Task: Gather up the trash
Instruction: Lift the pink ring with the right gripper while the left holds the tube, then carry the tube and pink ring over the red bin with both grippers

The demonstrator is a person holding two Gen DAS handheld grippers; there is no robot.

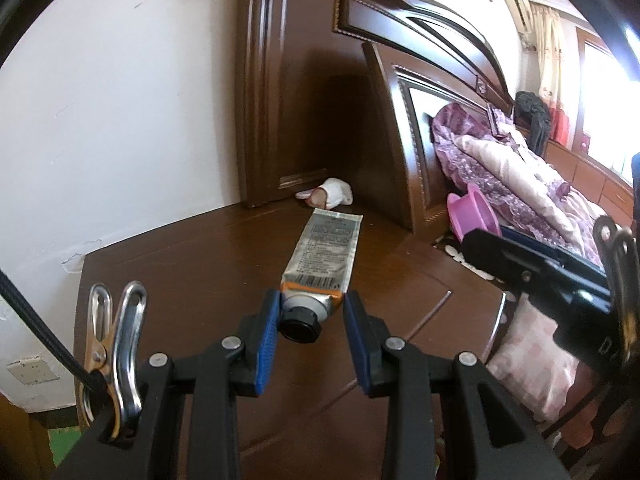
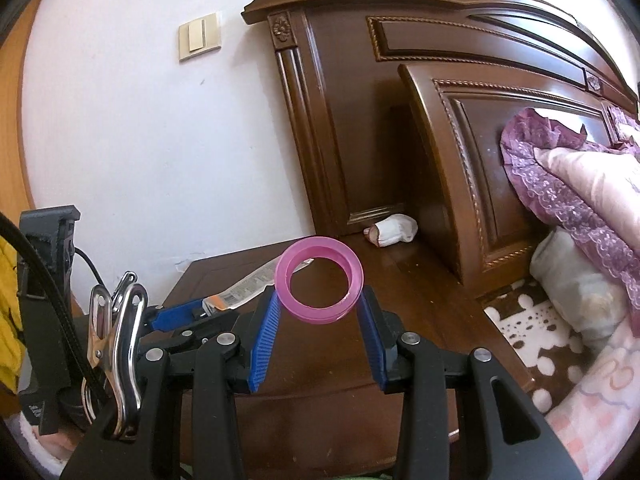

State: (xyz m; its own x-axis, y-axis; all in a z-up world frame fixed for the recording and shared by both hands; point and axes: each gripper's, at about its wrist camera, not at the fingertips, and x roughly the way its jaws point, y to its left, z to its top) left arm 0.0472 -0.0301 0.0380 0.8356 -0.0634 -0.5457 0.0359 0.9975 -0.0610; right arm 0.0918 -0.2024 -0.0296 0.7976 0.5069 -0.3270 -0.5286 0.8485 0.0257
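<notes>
Left tongs (image 1: 310, 312): spread around tube (image 1: 324, 256) cap on counter (image 1: 180, 272); soft body, so grip the stiff shoulder.
Right tongs (image 2: 320, 308): pinching pink ring (image 2: 319, 280); light, rigid, slippery.

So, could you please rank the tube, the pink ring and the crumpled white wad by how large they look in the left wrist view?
1. Tube, largest, though it lies nearest the camera, between the left tongs.
2. Pink ring, partly hidden by the right tongs.
3. Crumpled white wad, smallest-looking, but farthest away.
</notes>
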